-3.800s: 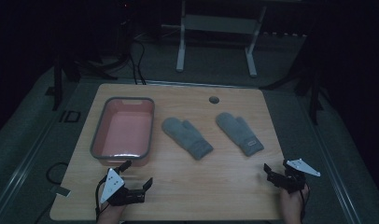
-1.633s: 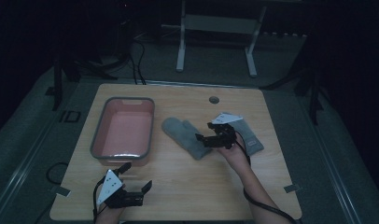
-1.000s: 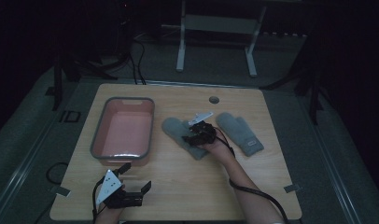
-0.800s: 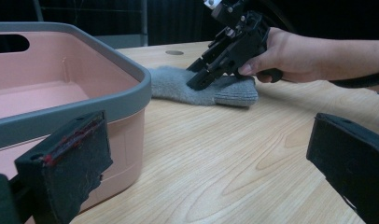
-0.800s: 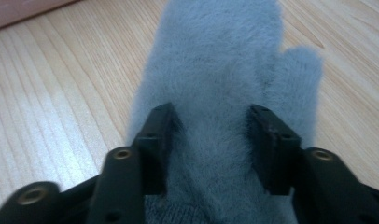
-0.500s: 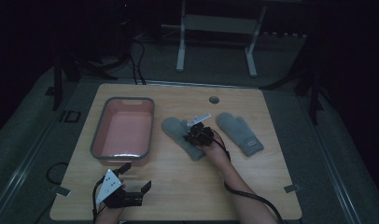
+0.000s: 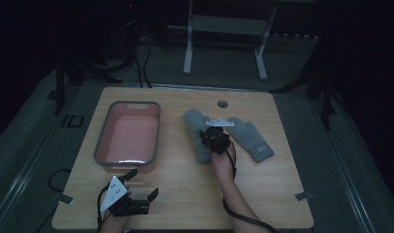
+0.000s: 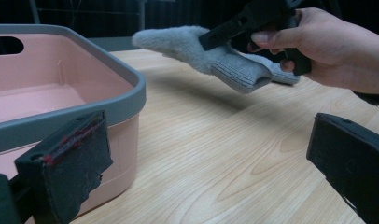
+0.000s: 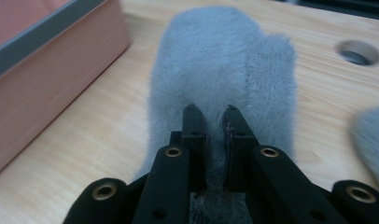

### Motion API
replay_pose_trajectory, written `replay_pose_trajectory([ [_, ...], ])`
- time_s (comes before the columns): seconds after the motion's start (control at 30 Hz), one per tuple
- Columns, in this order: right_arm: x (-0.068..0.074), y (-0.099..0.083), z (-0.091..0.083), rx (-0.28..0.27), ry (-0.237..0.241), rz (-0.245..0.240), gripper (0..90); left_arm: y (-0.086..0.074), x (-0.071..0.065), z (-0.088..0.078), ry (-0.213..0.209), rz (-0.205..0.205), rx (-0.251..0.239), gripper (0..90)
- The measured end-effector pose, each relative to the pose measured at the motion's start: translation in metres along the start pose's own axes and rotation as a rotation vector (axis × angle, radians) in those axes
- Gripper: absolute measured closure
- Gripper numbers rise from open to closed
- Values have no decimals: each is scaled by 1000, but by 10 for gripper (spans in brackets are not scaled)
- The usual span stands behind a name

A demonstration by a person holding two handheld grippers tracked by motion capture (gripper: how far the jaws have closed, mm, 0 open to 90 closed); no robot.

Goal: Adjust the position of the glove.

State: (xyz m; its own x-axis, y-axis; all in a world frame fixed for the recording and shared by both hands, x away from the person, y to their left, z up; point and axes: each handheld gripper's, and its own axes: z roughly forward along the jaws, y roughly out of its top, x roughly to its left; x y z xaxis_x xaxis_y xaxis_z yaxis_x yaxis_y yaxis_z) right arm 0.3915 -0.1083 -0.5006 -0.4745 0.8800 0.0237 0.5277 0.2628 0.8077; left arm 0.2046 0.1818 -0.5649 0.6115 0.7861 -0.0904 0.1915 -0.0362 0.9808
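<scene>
My right tool [image 9: 211,114] pinches the fluffy grey knitted mitten [image 9: 220,70] near its cuff, just above the wooden table [image 7: 185,194]. The pinch is shallow; it could slip free before the pink plastic tub [image 7: 128,138].

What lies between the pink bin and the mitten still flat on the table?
The other grey mitten, pinched by the right tool, between the pink bin and the flat mitten; high view.

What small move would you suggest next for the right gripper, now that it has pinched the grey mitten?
Probably carry it toward the pink tub. The right gripper is shut on the left mitten, which the left gripper view shows lifted off the table. The tub is open and close beside it, so a short sideways carry, keeping the mitten above the grey rim, seems the natural step.
</scene>
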Motion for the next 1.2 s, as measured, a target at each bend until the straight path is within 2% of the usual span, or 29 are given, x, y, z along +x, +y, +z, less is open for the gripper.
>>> replay_pose_trajectory([
  [0.03, 3, -3, -3, -18, -25, 31, 819, 0, 0, 0, 0, 1, 1, 2],
  [0.13, 9, -8, -6, -36, -69, 79, 818, 1, 0, 1, -3, -3, -2, 3],
  [0.23, 16, -14, -5, -28, -91, 113, 818, 1, -1, 1, -6, 0, -3, 2],
  [0.3, 19, -23, -2, -16, -86, 174, 818, 1, -1, 1, -8, -2, -5, 2],
  [0.37, 20, -26, 0, -15, -95, 183, 818, 1, -1, 1, -10, 1, -5, 2],
  [0.4, 22, -30, 3, -9, -108, 204, 818, 1, -1, 1, -11, 3, -5, 2],
  [0.47, 26, -40, 12, 12, -159, 192, 813, 1, -1, 1, -14, 5, -4, 2],
  [0.5, 25, -44, 17, 24, -160, 206, 807, 1, -2, 1, -14, 5, -5, 2],
  [0.57, 25, -50, 24, 45, -176, 184, 792, 1, -1, 1, -14, 4, -6, 2],
  [0.6, 25, -51, 26, 49, -161, 202, 779, 1, -1, 1, -14, 5, -5, 3],
  [0.67, 25, -51, 26, 40, -159, 182, 733, 1, -1, 1, -13, 5, -3, 3],
  [0.73, 23, -49, 24, 40, -140, 178, 634, 1, -1, 2, -19, 3, 0, 2],
  [0.8, 21, -45, 21, 40, -142, 141, 493, 1, -1, 2, -28, 0, 1, 3],
  [0.9, 13, -41, 17, 59, -84, 129, 461, 1, -2, 2, -27, 4, -2, 2],
  [0.97, 6, -36, 6, 24, -82, 128, 459, 1, -1, 2, -24, 4, 0, 3],
  [1.1, -6, -26, -12, -17, -81, 80, 391, 1, -2, 3, -23, 2, 5, 3],
  [1.2, -23, -21, -25, -33, -96, 34, 397, 1, -2, 3, -31, -8, -6, 2],
])
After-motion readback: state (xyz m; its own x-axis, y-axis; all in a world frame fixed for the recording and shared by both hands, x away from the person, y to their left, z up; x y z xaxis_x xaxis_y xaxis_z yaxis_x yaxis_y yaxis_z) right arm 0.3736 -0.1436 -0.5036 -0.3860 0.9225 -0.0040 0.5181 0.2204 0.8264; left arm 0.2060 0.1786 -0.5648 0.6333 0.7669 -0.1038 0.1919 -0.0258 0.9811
